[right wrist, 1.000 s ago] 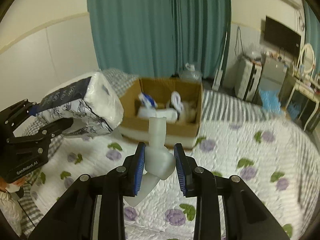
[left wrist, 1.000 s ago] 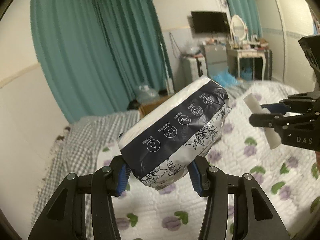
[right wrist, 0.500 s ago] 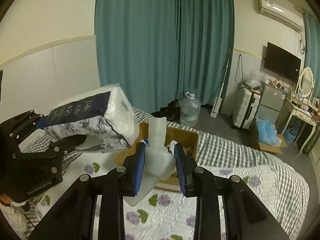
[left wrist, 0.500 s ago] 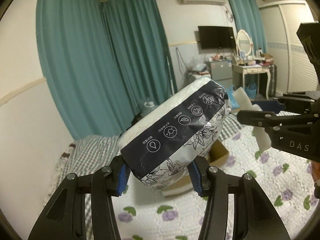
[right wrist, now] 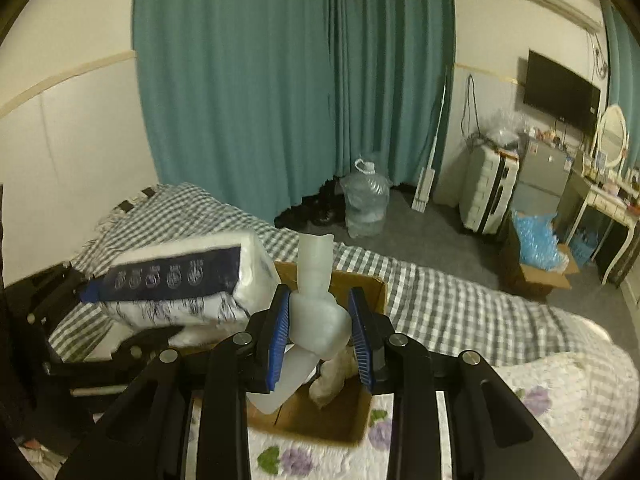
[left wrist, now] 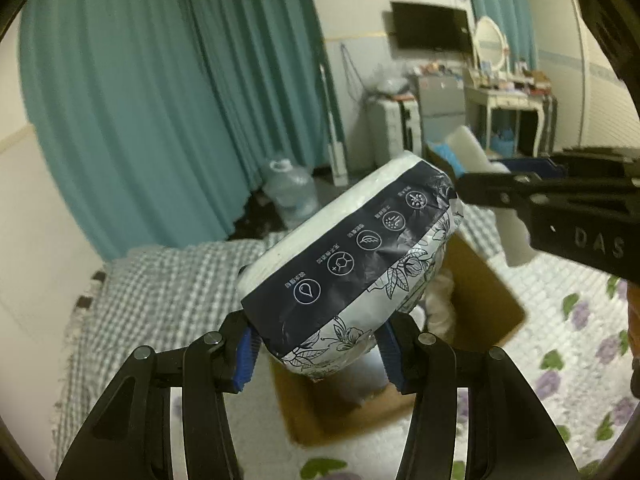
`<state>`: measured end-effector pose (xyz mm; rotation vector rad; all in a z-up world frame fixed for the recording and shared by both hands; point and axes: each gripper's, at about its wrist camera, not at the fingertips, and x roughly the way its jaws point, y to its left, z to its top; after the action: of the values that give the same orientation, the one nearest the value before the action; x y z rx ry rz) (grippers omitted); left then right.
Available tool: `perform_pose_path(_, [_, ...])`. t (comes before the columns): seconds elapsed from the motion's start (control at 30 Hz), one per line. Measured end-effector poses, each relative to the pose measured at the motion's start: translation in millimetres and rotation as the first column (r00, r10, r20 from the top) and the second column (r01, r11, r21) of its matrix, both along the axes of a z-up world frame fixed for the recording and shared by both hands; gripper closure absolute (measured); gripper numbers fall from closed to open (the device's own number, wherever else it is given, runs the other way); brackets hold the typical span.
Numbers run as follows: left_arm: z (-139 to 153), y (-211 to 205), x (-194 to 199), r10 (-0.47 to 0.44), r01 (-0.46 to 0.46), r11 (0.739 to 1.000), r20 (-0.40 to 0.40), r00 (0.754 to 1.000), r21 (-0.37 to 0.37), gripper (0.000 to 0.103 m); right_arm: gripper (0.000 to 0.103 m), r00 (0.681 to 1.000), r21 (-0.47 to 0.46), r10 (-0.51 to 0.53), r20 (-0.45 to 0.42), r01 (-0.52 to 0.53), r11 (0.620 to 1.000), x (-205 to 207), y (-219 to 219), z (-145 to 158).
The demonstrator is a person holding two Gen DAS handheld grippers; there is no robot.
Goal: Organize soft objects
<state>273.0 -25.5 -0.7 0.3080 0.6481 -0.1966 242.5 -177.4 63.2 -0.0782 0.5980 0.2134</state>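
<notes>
My left gripper is shut on a tissue pack with a dark blue band and flower print, held above the open cardboard box. The pack also shows in the right wrist view. My right gripper is shut on a knotted white foam strip, also over the box. The right gripper and the foam show at the right of the left wrist view. White soft items lie inside the box.
The box sits on a bed with a flower-print quilt and a checked blanket. A wall is at the left. Beyond the bed stand teal curtains, a water jug, a suitcase and a dressing table.
Both grippers have moved forward across the bed with their loads and now hover over the cardboard box, which sits much closer and lower in both views.
</notes>
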Motion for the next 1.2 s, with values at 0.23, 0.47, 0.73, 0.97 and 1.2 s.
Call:
perform_pose_path(0.23, [-47.6, -3.9, 34.8, -0.075, 0.073, 0.997, -0.066, 0.995, -0.032, 0.036, 0.073, 0.999, 0.016, -0.009, -0.054, 0.009, 1.0, 55.0, -7.1, -56.0])
perform_pose_path(0.47, [-47.1, 4.9, 40.2, -0.058, 0.052, 0.994, -0.065, 0.996, -0.093, 0.026, 0.039, 0.997, 0.008, -0.04, -0.071, 0.04, 0.999, 70.1, -14.9, -81.6])
perform_pose_path(0.73, [-15.2, 10.1, 27.6, -0.01, 0.007, 0.998, -0.045, 0.999, -0.066, 0.026, 0.027, 0.999, 0.04, -0.046, -0.012, 0.046, 0.998, 41.4, -14.8, -44.9])
perform_pose_path(0.97, [54.3, 16.2, -5.4, -0.006, 0.011, 0.993, 0.045, 0.999, -0.122, 0.026, 0.027, 0.997, 0.022, -0.051, 0.058, 0.05, 0.999, -13.0, -16.5, 17.5])
perform_pose_path(1.2, [151.5, 24.1, -82.9, 0.005, 0.039, 0.99, 0.303, 0.953, -0.138, 0.023, 0.021, 0.977, 0.006, -0.089, 0.193, 0.09, 0.996, -90.6, -28.6, 106.7])
